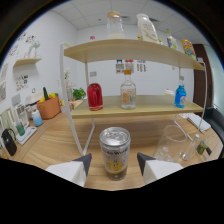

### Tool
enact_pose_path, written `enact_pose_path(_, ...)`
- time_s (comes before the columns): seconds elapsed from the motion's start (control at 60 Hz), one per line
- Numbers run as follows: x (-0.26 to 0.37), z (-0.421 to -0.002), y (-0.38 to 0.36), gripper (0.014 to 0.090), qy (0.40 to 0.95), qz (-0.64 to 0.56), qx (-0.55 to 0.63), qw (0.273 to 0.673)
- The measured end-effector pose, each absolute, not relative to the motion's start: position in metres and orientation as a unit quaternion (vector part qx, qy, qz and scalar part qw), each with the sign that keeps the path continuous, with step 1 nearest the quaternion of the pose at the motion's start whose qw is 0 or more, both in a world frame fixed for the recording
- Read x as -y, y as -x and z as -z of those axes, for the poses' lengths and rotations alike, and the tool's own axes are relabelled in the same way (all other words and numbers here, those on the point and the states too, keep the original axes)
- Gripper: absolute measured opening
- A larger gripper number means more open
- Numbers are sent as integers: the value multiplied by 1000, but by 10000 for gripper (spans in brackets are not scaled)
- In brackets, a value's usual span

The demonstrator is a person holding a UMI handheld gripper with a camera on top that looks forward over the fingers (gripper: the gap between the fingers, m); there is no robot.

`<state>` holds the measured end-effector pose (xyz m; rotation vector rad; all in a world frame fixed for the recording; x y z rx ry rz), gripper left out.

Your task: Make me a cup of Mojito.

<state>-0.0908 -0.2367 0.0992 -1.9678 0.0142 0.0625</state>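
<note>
gripper (113, 164) open wide, drink can (115, 153) standing between the fingers on the wooden counter (55, 145), gaps both sides. risk: an off-centre close could tip the can right toward the clear glass (175, 144).

no text legible anywhere. can (115, 152) between the jaws: yellow and dark print on its label, too blurred to read. shelf bottles, red (95, 96), clear (128, 91), blue (180, 95): labels unreadable. wall papers (129, 66) behind the shelf: marks only, no words or numbers made out.
</note>
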Motion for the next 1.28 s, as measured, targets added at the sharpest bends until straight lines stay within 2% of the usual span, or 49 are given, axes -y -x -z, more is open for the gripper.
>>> enact_pose_path(0.217, 286, -127, 81, 858, 864, -17, 2, 503)
enact_pose_path(0.483, 338, -145, 30, 858, 888, 15, 4, 459)
enact_pose_path(0.8, 369, -142, -21, 858, 901, 34, -9, 432)
enact_pose_path(0.817, 370, -141, -22, 819, 902, 34, -10, 430)
enact_pose_path(0.833, 371, -140, -24, 858, 903, 33, -12, 428)
enact_pose_path(1.283, 367, -140, -31, 857, 906, 20, -5, 423)
